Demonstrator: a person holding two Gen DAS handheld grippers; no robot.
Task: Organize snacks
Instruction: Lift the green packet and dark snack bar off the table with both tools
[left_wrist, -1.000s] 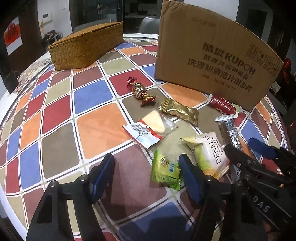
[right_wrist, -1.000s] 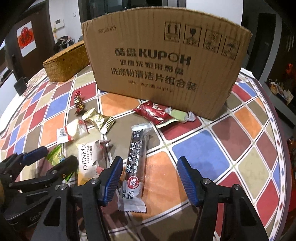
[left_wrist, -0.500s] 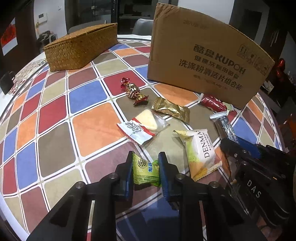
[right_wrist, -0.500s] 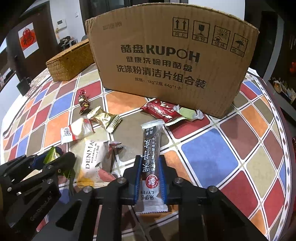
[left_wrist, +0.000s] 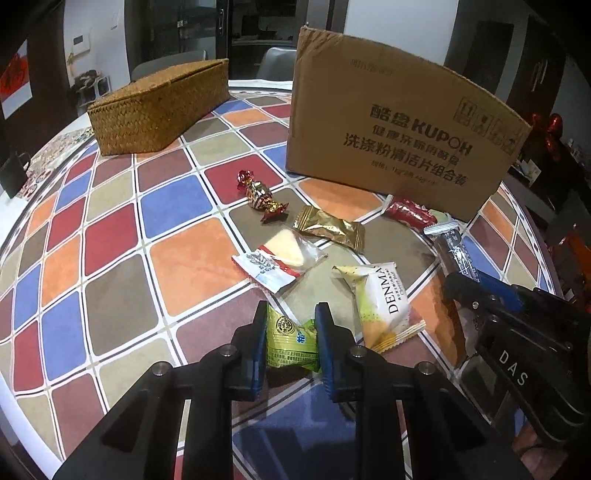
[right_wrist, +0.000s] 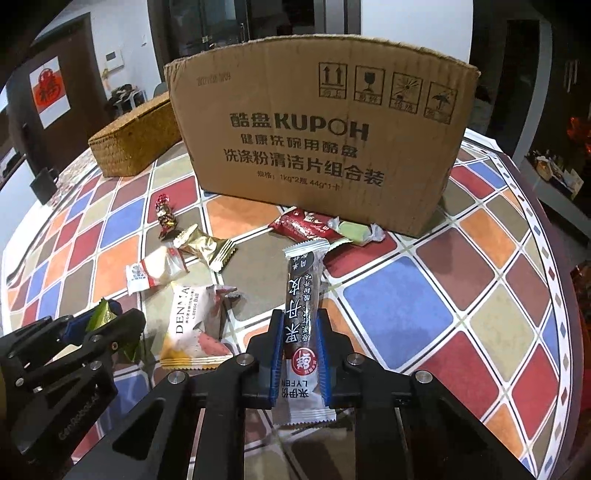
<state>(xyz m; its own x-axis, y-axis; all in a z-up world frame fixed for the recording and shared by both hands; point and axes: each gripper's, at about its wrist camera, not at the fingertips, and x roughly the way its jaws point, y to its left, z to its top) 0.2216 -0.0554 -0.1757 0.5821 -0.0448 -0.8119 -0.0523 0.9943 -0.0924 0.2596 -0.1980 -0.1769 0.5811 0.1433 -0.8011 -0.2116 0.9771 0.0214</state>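
Observation:
My left gripper (left_wrist: 291, 314) is shut on a small green snack packet (left_wrist: 290, 341) low on the checkered tablecloth. My right gripper (right_wrist: 297, 321) is shut on a long dark fruit-leather bar (right_wrist: 303, 291) whose far end points toward the cardboard box (right_wrist: 321, 144). Loose on the cloth lie a white DENMA biscuit pack (left_wrist: 384, 302), a white-and-red cracker packet (left_wrist: 280, 258), a gold wrapper (left_wrist: 330, 229), a red-gold candy (left_wrist: 260, 195), a red packet (right_wrist: 301, 226) and a pale green sweet (right_wrist: 354, 229). The right gripper also shows in the left wrist view (left_wrist: 476, 286).
A woven straw basket (left_wrist: 159, 107) stands at the back left of the round table (left_wrist: 110, 236). The tall cardboard box (left_wrist: 399, 147) stands upright behind the snacks. The table's rim (right_wrist: 554, 280) curves down the right side. A dark mug (left_wrist: 14, 173) sits at the far left.
Both grippers went from wide open to shut: the left on the green packet, the right on the dark bar. Both wrists shifted slightly forward over the snacks.

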